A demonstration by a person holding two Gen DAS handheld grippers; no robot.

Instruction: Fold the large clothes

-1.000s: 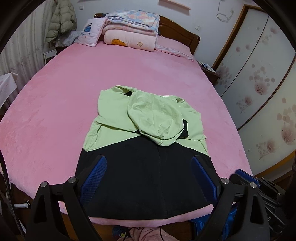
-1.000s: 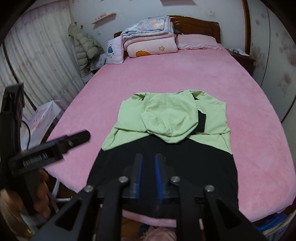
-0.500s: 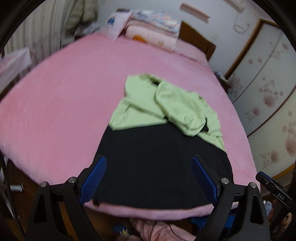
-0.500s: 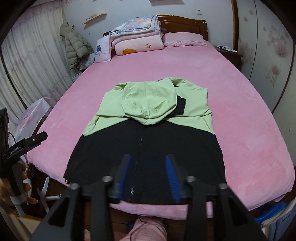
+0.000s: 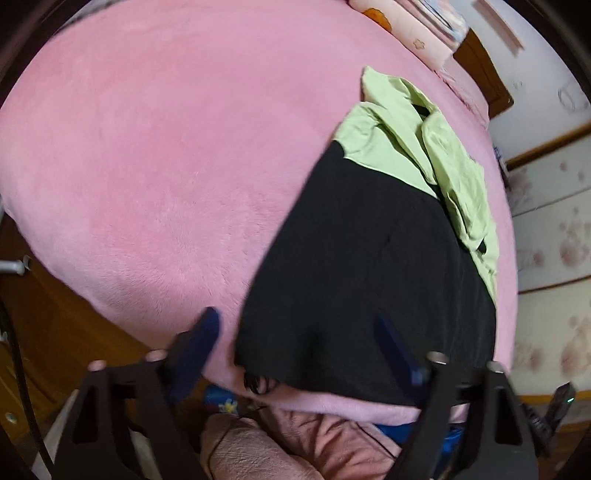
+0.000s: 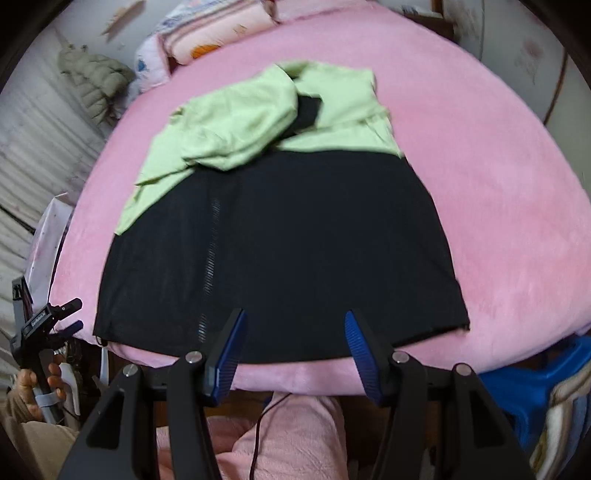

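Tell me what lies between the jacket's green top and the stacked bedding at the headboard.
Only bare pink bedspread separates the jacket from the stacked bedding; the right wrist view shows it.

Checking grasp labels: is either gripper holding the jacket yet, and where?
Nothing held. Left gripper and right gripper are open above the jacket's black hem.
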